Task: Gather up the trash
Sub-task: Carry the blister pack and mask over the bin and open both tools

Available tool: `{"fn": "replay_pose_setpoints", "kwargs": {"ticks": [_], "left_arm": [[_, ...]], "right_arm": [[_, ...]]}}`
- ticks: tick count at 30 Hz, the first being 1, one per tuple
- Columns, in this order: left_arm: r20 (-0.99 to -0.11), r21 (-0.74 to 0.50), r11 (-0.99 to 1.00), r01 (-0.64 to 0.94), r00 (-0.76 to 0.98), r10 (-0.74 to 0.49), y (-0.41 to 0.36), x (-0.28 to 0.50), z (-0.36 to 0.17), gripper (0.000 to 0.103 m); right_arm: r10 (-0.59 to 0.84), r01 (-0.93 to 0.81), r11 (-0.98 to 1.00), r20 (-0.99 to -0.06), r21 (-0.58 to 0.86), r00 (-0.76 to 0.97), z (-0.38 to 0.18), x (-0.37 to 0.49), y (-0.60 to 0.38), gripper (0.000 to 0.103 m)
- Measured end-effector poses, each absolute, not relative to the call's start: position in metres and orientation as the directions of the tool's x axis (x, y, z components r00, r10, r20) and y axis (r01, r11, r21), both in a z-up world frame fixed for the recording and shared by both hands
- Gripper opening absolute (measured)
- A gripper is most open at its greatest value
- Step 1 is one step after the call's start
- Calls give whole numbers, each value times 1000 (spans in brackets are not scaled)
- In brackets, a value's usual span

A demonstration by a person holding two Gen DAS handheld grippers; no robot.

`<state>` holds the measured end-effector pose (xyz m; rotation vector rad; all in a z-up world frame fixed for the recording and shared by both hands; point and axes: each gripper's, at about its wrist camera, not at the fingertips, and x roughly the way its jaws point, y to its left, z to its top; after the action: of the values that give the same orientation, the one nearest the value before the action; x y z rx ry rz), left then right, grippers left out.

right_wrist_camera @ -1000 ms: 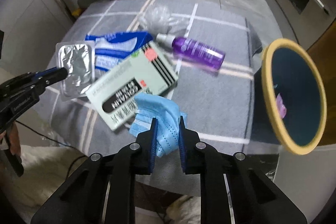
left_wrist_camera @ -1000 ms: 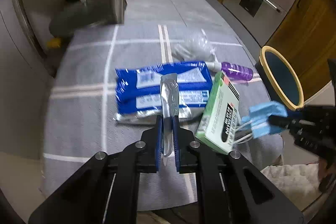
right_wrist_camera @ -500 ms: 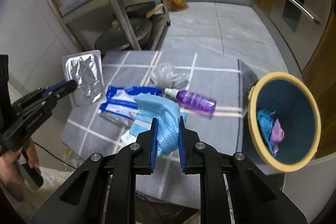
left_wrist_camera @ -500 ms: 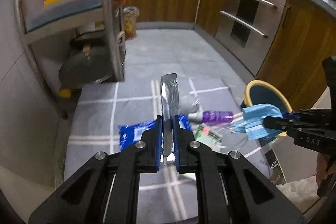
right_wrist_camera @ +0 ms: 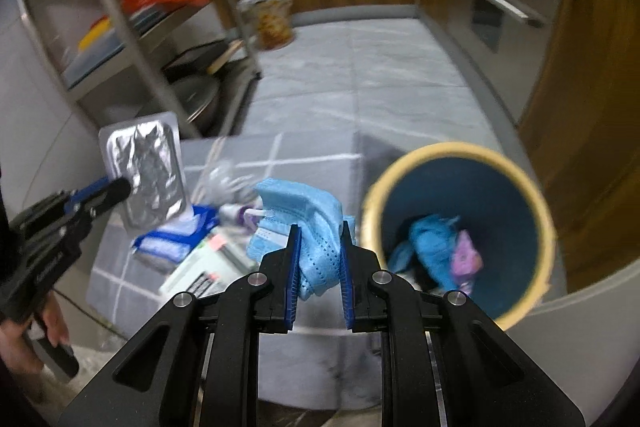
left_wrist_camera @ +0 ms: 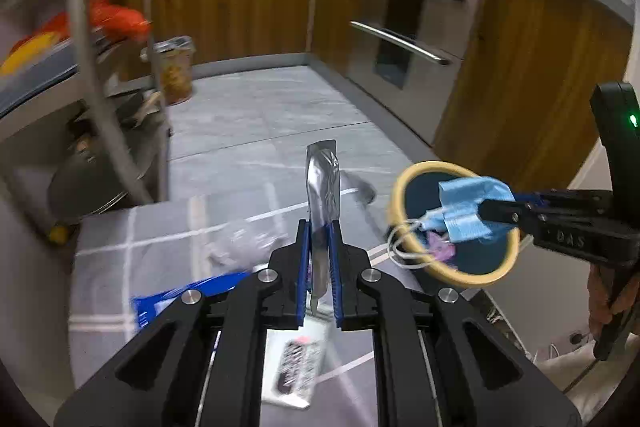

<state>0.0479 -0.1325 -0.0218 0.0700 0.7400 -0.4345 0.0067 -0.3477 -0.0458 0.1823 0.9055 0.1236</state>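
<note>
My left gripper (left_wrist_camera: 319, 231) is shut on a silver foil blister pack (left_wrist_camera: 323, 183), held edge-on above the table; the right wrist view shows the foil blister pack (right_wrist_camera: 146, 169) flat-on at the left. My right gripper (right_wrist_camera: 318, 231) is shut on a blue face mask (right_wrist_camera: 308, 223), just left of the bin. The bin (right_wrist_camera: 536, 195) is dark blue with a yellow rim and has blue and purple trash inside. In the left wrist view the blue face mask (left_wrist_camera: 468, 211) hangs over the bin (left_wrist_camera: 412, 183), its ear loops dangling.
On the grey checked tablecloth (right_wrist_camera: 296, 155) lie a blue packet (right_wrist_camera: 176, 239), a white-green box (right_wrist_camera: 200, 267), a purple spray bottle (right_wrist_camera: 240, 217) and crumpled clear plastic (left_wrist_camera: 244, 241). A metal shelf rack (right_wrist_camera: 132, 27) stands at left, wooden cabinets (left_wrist_camera: 256, 11) behind.
Both grippers have risen from the table and swung right toward the bin, each keeping its item. The mask now hangs over the bin's mouth.
</note>
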Motion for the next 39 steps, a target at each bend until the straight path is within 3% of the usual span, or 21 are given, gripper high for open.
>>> {"fn": "replay_pose_setpoints", "kwargs": {"ticks": [16, 30, 39], "left_arm": [[-672, -148, 791, 593, 526, -520, -270, 69, -45, 9], [-710, -109, 714, 692, 449, -543, -341, 80, -91, 9], [-749, -89, 682, 726, 402, -526, -365, 80, -118, 9]], "right_arm": [[-94, 273, 958, -807, 85, 583, -80, 5, -500, 19], [-153, 323, 946, -822, 39, 548, -96, 13, -518, 19], [-111, 356, 931, -870, 78, 481, -120, 22, -523, 20]]}}
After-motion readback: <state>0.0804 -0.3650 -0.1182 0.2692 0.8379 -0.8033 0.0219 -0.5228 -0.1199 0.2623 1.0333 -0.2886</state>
